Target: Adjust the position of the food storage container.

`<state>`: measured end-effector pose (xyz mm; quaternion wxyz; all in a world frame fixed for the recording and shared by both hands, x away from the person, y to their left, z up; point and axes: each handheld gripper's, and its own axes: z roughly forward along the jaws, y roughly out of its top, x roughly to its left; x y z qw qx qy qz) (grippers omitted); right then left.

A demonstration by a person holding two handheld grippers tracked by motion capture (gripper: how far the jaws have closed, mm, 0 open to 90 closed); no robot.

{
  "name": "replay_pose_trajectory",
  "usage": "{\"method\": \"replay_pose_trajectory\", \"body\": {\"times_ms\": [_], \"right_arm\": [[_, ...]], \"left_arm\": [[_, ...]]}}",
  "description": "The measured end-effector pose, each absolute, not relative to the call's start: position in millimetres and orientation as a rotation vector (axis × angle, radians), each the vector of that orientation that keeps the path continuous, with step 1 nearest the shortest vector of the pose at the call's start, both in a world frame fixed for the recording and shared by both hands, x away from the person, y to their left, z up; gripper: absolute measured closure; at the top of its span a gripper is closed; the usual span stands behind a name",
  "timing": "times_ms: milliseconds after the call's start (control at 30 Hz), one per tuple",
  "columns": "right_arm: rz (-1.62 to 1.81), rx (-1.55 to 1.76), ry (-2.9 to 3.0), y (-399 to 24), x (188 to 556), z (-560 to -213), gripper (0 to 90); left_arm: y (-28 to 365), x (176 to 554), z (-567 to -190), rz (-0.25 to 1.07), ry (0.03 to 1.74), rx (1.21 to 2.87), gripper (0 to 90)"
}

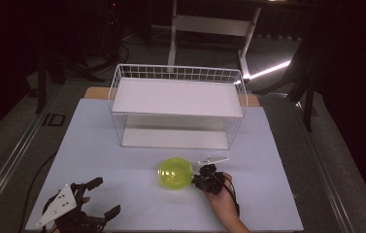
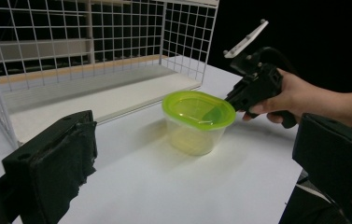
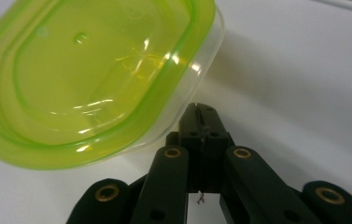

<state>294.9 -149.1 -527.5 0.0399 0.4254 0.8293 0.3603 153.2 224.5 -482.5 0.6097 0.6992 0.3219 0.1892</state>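
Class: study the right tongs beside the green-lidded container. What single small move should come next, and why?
Probably open the right tongs and ease them onto the rim of the container. Their jaws are pressed together with nothing between them, and the tips sit just beside the lid's edge, so shut they cannot grip it. The left tongs stand open, well away from it.

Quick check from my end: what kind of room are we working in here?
Probably a lab or recording studio, not a kitchen. A white table stands among dark surroundings, holding just a wire rack and a green-lidded container. A desk frame stands behind, and cables trail on the floor.
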Motion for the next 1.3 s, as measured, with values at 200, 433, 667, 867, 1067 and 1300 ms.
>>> {"method": "replay_pose_trajectory", "body": {"times_ms": [200, 433, 667, 867, 1067, 1300], "right_arm": [[1.101, 1.286, 2.551, -139.4, 295.5, -528.8, 90.0], [1.1, 1.301, 2.57, -145.7, 286.5, -528.6, 90.0], [1.112, 1.304, 2.58, -137.0, 286.3, -528.8, 90.0], [1.105, 1.263, 2.613, -124.3, 283.8, -528.6, 90.0], [1.104, 1.262, 2.611, -118.2, 284.0, -528.8, 89.9], [1.119, 1.281, 2.585, -120.7, 286.8, -527.0, 89.9]], "left_arm": [[225.1, 152.7, -482.7, 0.436, 0.748, 1.613, 0.8], [223.4, 153.6, -483.1, 0.436, 0.74, 1.625, 0.8], [221.1, 154.3, -483.7, 0.428, 0.736, 1.634, 0.8], [221.5, 154.8, -483.1, 0.426, 0.74, 1.626, 0.8], [219.1, 155.8, -483.5, 0.418, 0.729, 1.633, 0.8], [217.7, 157.4, -483.6, 0.411, 0.727, 1.635, 0.8]]}}
